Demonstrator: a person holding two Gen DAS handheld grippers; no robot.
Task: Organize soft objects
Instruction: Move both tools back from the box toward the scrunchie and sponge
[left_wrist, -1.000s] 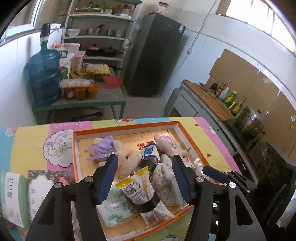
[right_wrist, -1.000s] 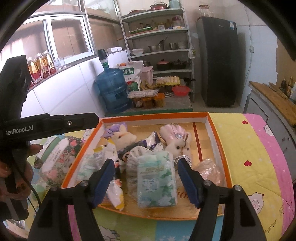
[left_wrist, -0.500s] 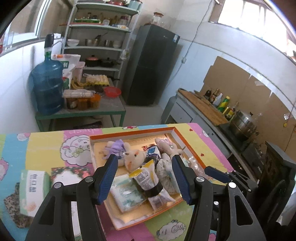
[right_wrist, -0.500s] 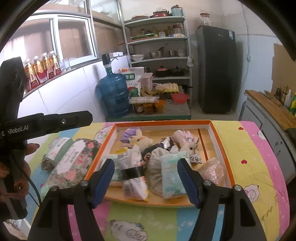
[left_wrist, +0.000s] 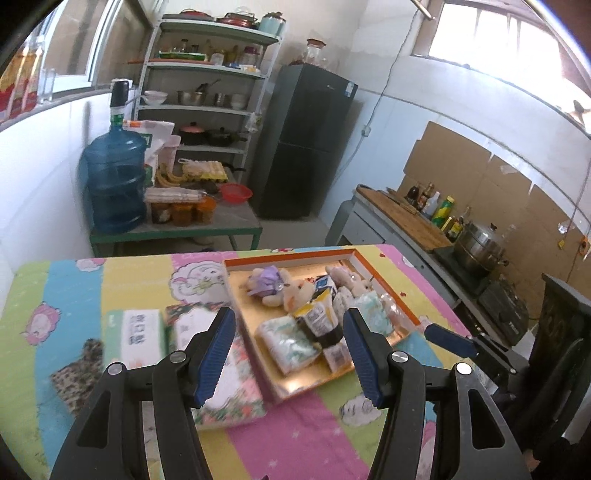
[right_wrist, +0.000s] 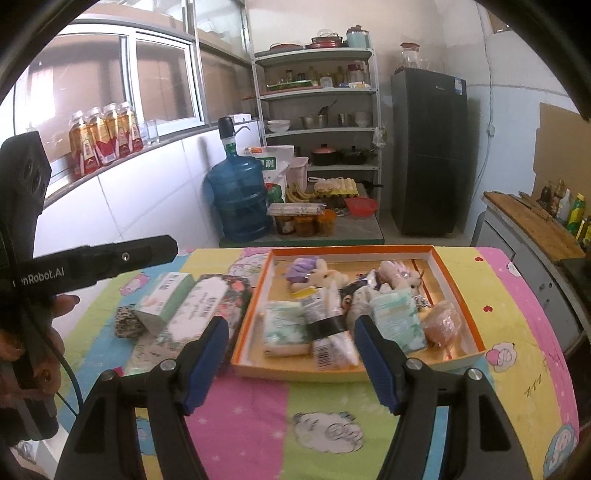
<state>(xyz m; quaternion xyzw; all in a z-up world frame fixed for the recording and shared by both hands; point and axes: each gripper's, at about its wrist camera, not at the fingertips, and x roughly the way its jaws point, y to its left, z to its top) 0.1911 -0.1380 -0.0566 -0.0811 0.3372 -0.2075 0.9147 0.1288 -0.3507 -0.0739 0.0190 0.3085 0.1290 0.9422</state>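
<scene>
Over cartoon-print tablecloth (left_wrist: 122, 280), left-wrist view: left gripper (left_wrist: 288, 350) gaping wide, nothing between jaws, hovering short of orange-rimmed shallow cardboard tray (left_wrist: 291, 260). Tray holds plush bunnies (left_wrist: 291, 291), soft tissue packs (left_wrist: 288, 341), snack pouch (left_wrist: 319, 321).

Right-wrist view: right gripper (right_wrist: 286, 360) likewise wide, empty. Floral pack (right_wrist: 207, 306), green tissue box (right_wrist: 166, 295) left of tray; crinkly bag (right_wrist: 441, 323) blurred, possibly bread.

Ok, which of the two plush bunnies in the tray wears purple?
The bunny at the tray's far-left corner; it wears a purple dress, while the other bunny, further right, is pink.
</scene>
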